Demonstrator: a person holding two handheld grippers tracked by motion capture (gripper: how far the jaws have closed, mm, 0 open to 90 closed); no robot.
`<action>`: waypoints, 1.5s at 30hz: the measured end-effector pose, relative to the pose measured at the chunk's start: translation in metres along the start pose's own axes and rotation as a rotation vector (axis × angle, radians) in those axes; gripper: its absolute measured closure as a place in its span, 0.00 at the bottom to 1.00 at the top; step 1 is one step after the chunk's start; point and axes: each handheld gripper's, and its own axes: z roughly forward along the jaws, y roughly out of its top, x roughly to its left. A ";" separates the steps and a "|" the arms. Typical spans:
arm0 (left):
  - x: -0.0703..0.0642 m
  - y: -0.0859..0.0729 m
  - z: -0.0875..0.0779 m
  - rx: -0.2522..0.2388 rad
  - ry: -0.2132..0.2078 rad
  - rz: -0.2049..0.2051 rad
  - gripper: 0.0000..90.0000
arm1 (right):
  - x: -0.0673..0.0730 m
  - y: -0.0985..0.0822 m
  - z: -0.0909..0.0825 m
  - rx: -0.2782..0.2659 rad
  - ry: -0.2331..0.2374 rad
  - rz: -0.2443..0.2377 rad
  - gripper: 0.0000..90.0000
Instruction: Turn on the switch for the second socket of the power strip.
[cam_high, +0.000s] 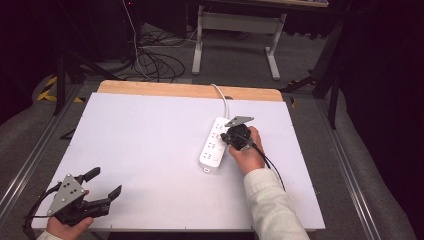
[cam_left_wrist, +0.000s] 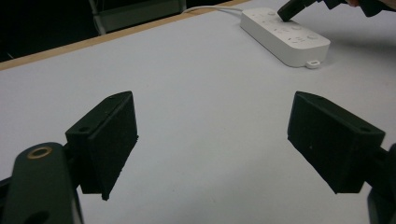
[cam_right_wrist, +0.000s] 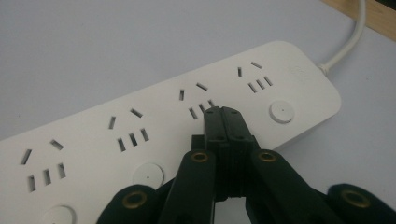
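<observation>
In the high view, a white power strip lies on the white table right of the middle, running from the far edge toward the near edge on a slight slant, with its white cord leading off over the far edge. The right gripper sits over the strip's right side, held in the person's right hand, a pale sleeve running back to the near edge. The left gripper rests near the near left corner in the left hand, its jaws spread wide with nothing between them.

In the left gripper view, the left gripper's two black jaws stand far apart over bare table. The power strip lies toward the far right, and the tip of the right gripper presses down on its top face.

In the right gripper view, the right gripper has its jaws clenched together, gripping nothing, the joined tip touching the strip's top face just below a set of socket slots. It sits between two round white buttons: one toward the cord end, another toward the other end
</observation>
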 end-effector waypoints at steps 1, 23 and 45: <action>0.000 0.000 0.000 0.002 0.001 0.005 0.18 | 0.000 0.000 0.000 0.000 0.000 0.001 1.00; 0.000 0.000 0.000 0.003 -0.003 0.002 0.18 | 0.003 -0.001 0.001 0.002 -0.023 0.028 1.00; 0.000 0.000 0.001 0.006 -0.004 -0.005 0.18 | 0.005 0.001 0.001 0.008 -0.040 0.018 1.00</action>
